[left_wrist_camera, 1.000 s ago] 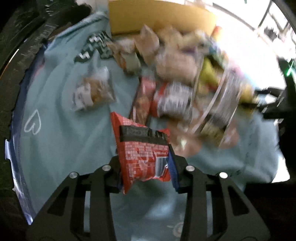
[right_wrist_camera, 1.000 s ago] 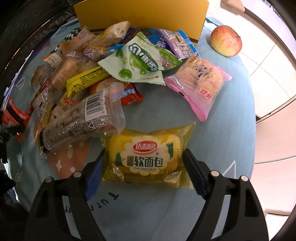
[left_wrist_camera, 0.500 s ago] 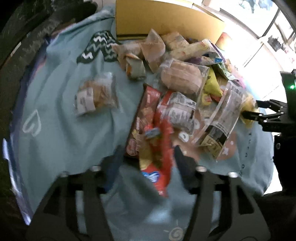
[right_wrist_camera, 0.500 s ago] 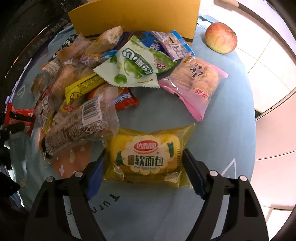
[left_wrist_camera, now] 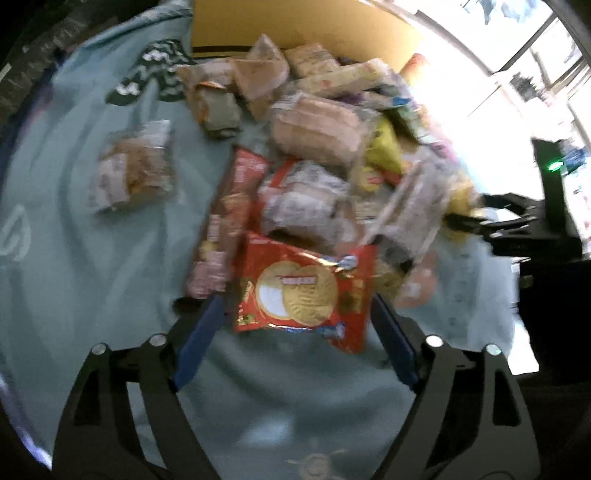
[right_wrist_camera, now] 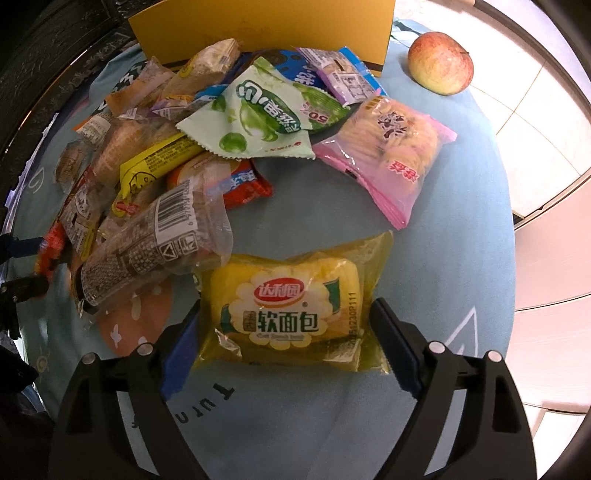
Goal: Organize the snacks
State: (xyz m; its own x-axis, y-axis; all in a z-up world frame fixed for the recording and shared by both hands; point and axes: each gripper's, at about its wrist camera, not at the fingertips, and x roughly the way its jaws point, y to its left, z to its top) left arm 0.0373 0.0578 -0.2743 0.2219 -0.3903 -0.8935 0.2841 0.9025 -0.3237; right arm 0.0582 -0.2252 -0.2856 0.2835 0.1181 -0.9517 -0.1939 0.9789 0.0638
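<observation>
A red biscuit packet point(left_wrist_camera: 303, 295) lies on the blue cloth between the wide-open fingers of my left gripper point(left_wrist_camera: 295, 343), at the near edge of the snack pile point(left_wrist_camera: 314, 155); no finger touches it. My right gripper point(right_wrist_camera: 284, 347) is open around a yellow soft-bread packet point(right_wrist_camera: 291, 295) that lies flat on the cloth; whether the pads touch it I cannot tell. Behind it lie a clear barcode-wrapped packet point(right_wrist_camera: 155, 247), a green pea-snack bag point(right_wrist_camera: 266, 114) and a pink cracker bag point(right_wrist_camera: 391, 147).
A yellow cardboard box point(right_wrist_camera: 258, 26) stands at the back of the round table, also in the left wrist view point(left_wrist_camera: 295, 29). An apple point(right_wrist_camera: 439, 62) sits at the back right. A lone bread packet point(left_wrist_camera: 133, 166) lies left of the pile. The table edge point(right_wrist_camera: 513, 229) runs along the right.
My left gripper opened and let go of the red packet, which turned over and now lies face up on the cloth. My right gripper stayed around the yellow bread packet, edging slightly forward.
</observation>
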